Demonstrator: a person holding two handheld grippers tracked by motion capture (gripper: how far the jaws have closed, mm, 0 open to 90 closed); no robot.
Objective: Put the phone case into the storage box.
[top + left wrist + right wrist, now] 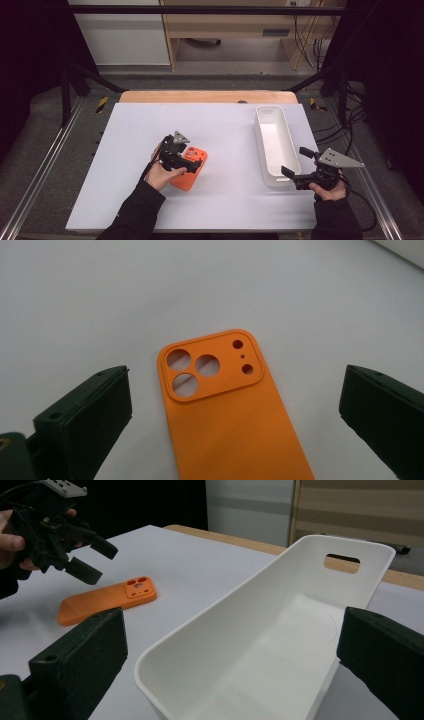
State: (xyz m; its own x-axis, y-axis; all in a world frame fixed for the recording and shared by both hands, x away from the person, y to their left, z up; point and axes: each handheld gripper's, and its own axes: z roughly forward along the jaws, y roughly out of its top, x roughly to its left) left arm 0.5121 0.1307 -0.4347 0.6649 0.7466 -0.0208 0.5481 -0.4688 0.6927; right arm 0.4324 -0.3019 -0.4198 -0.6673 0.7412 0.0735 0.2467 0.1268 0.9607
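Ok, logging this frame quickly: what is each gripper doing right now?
Left gripper: open, above the flat orange phone case, holding nothing.
Right gripper: open, at the near end of the long white plastic bin, empty.

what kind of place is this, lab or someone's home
Most likely a lab or test rig, not a home: a white table framed by metal rails, loose cables on the floor, and a person holding a camera-fitted gripper over an orange phone case.

An orange phone case point(227, 410) is seen lying flat, camera cutouts upward, on a white table point(100, 300), framed between the wide-spread jaws of the left gripper point(235, 415), untouched by either.
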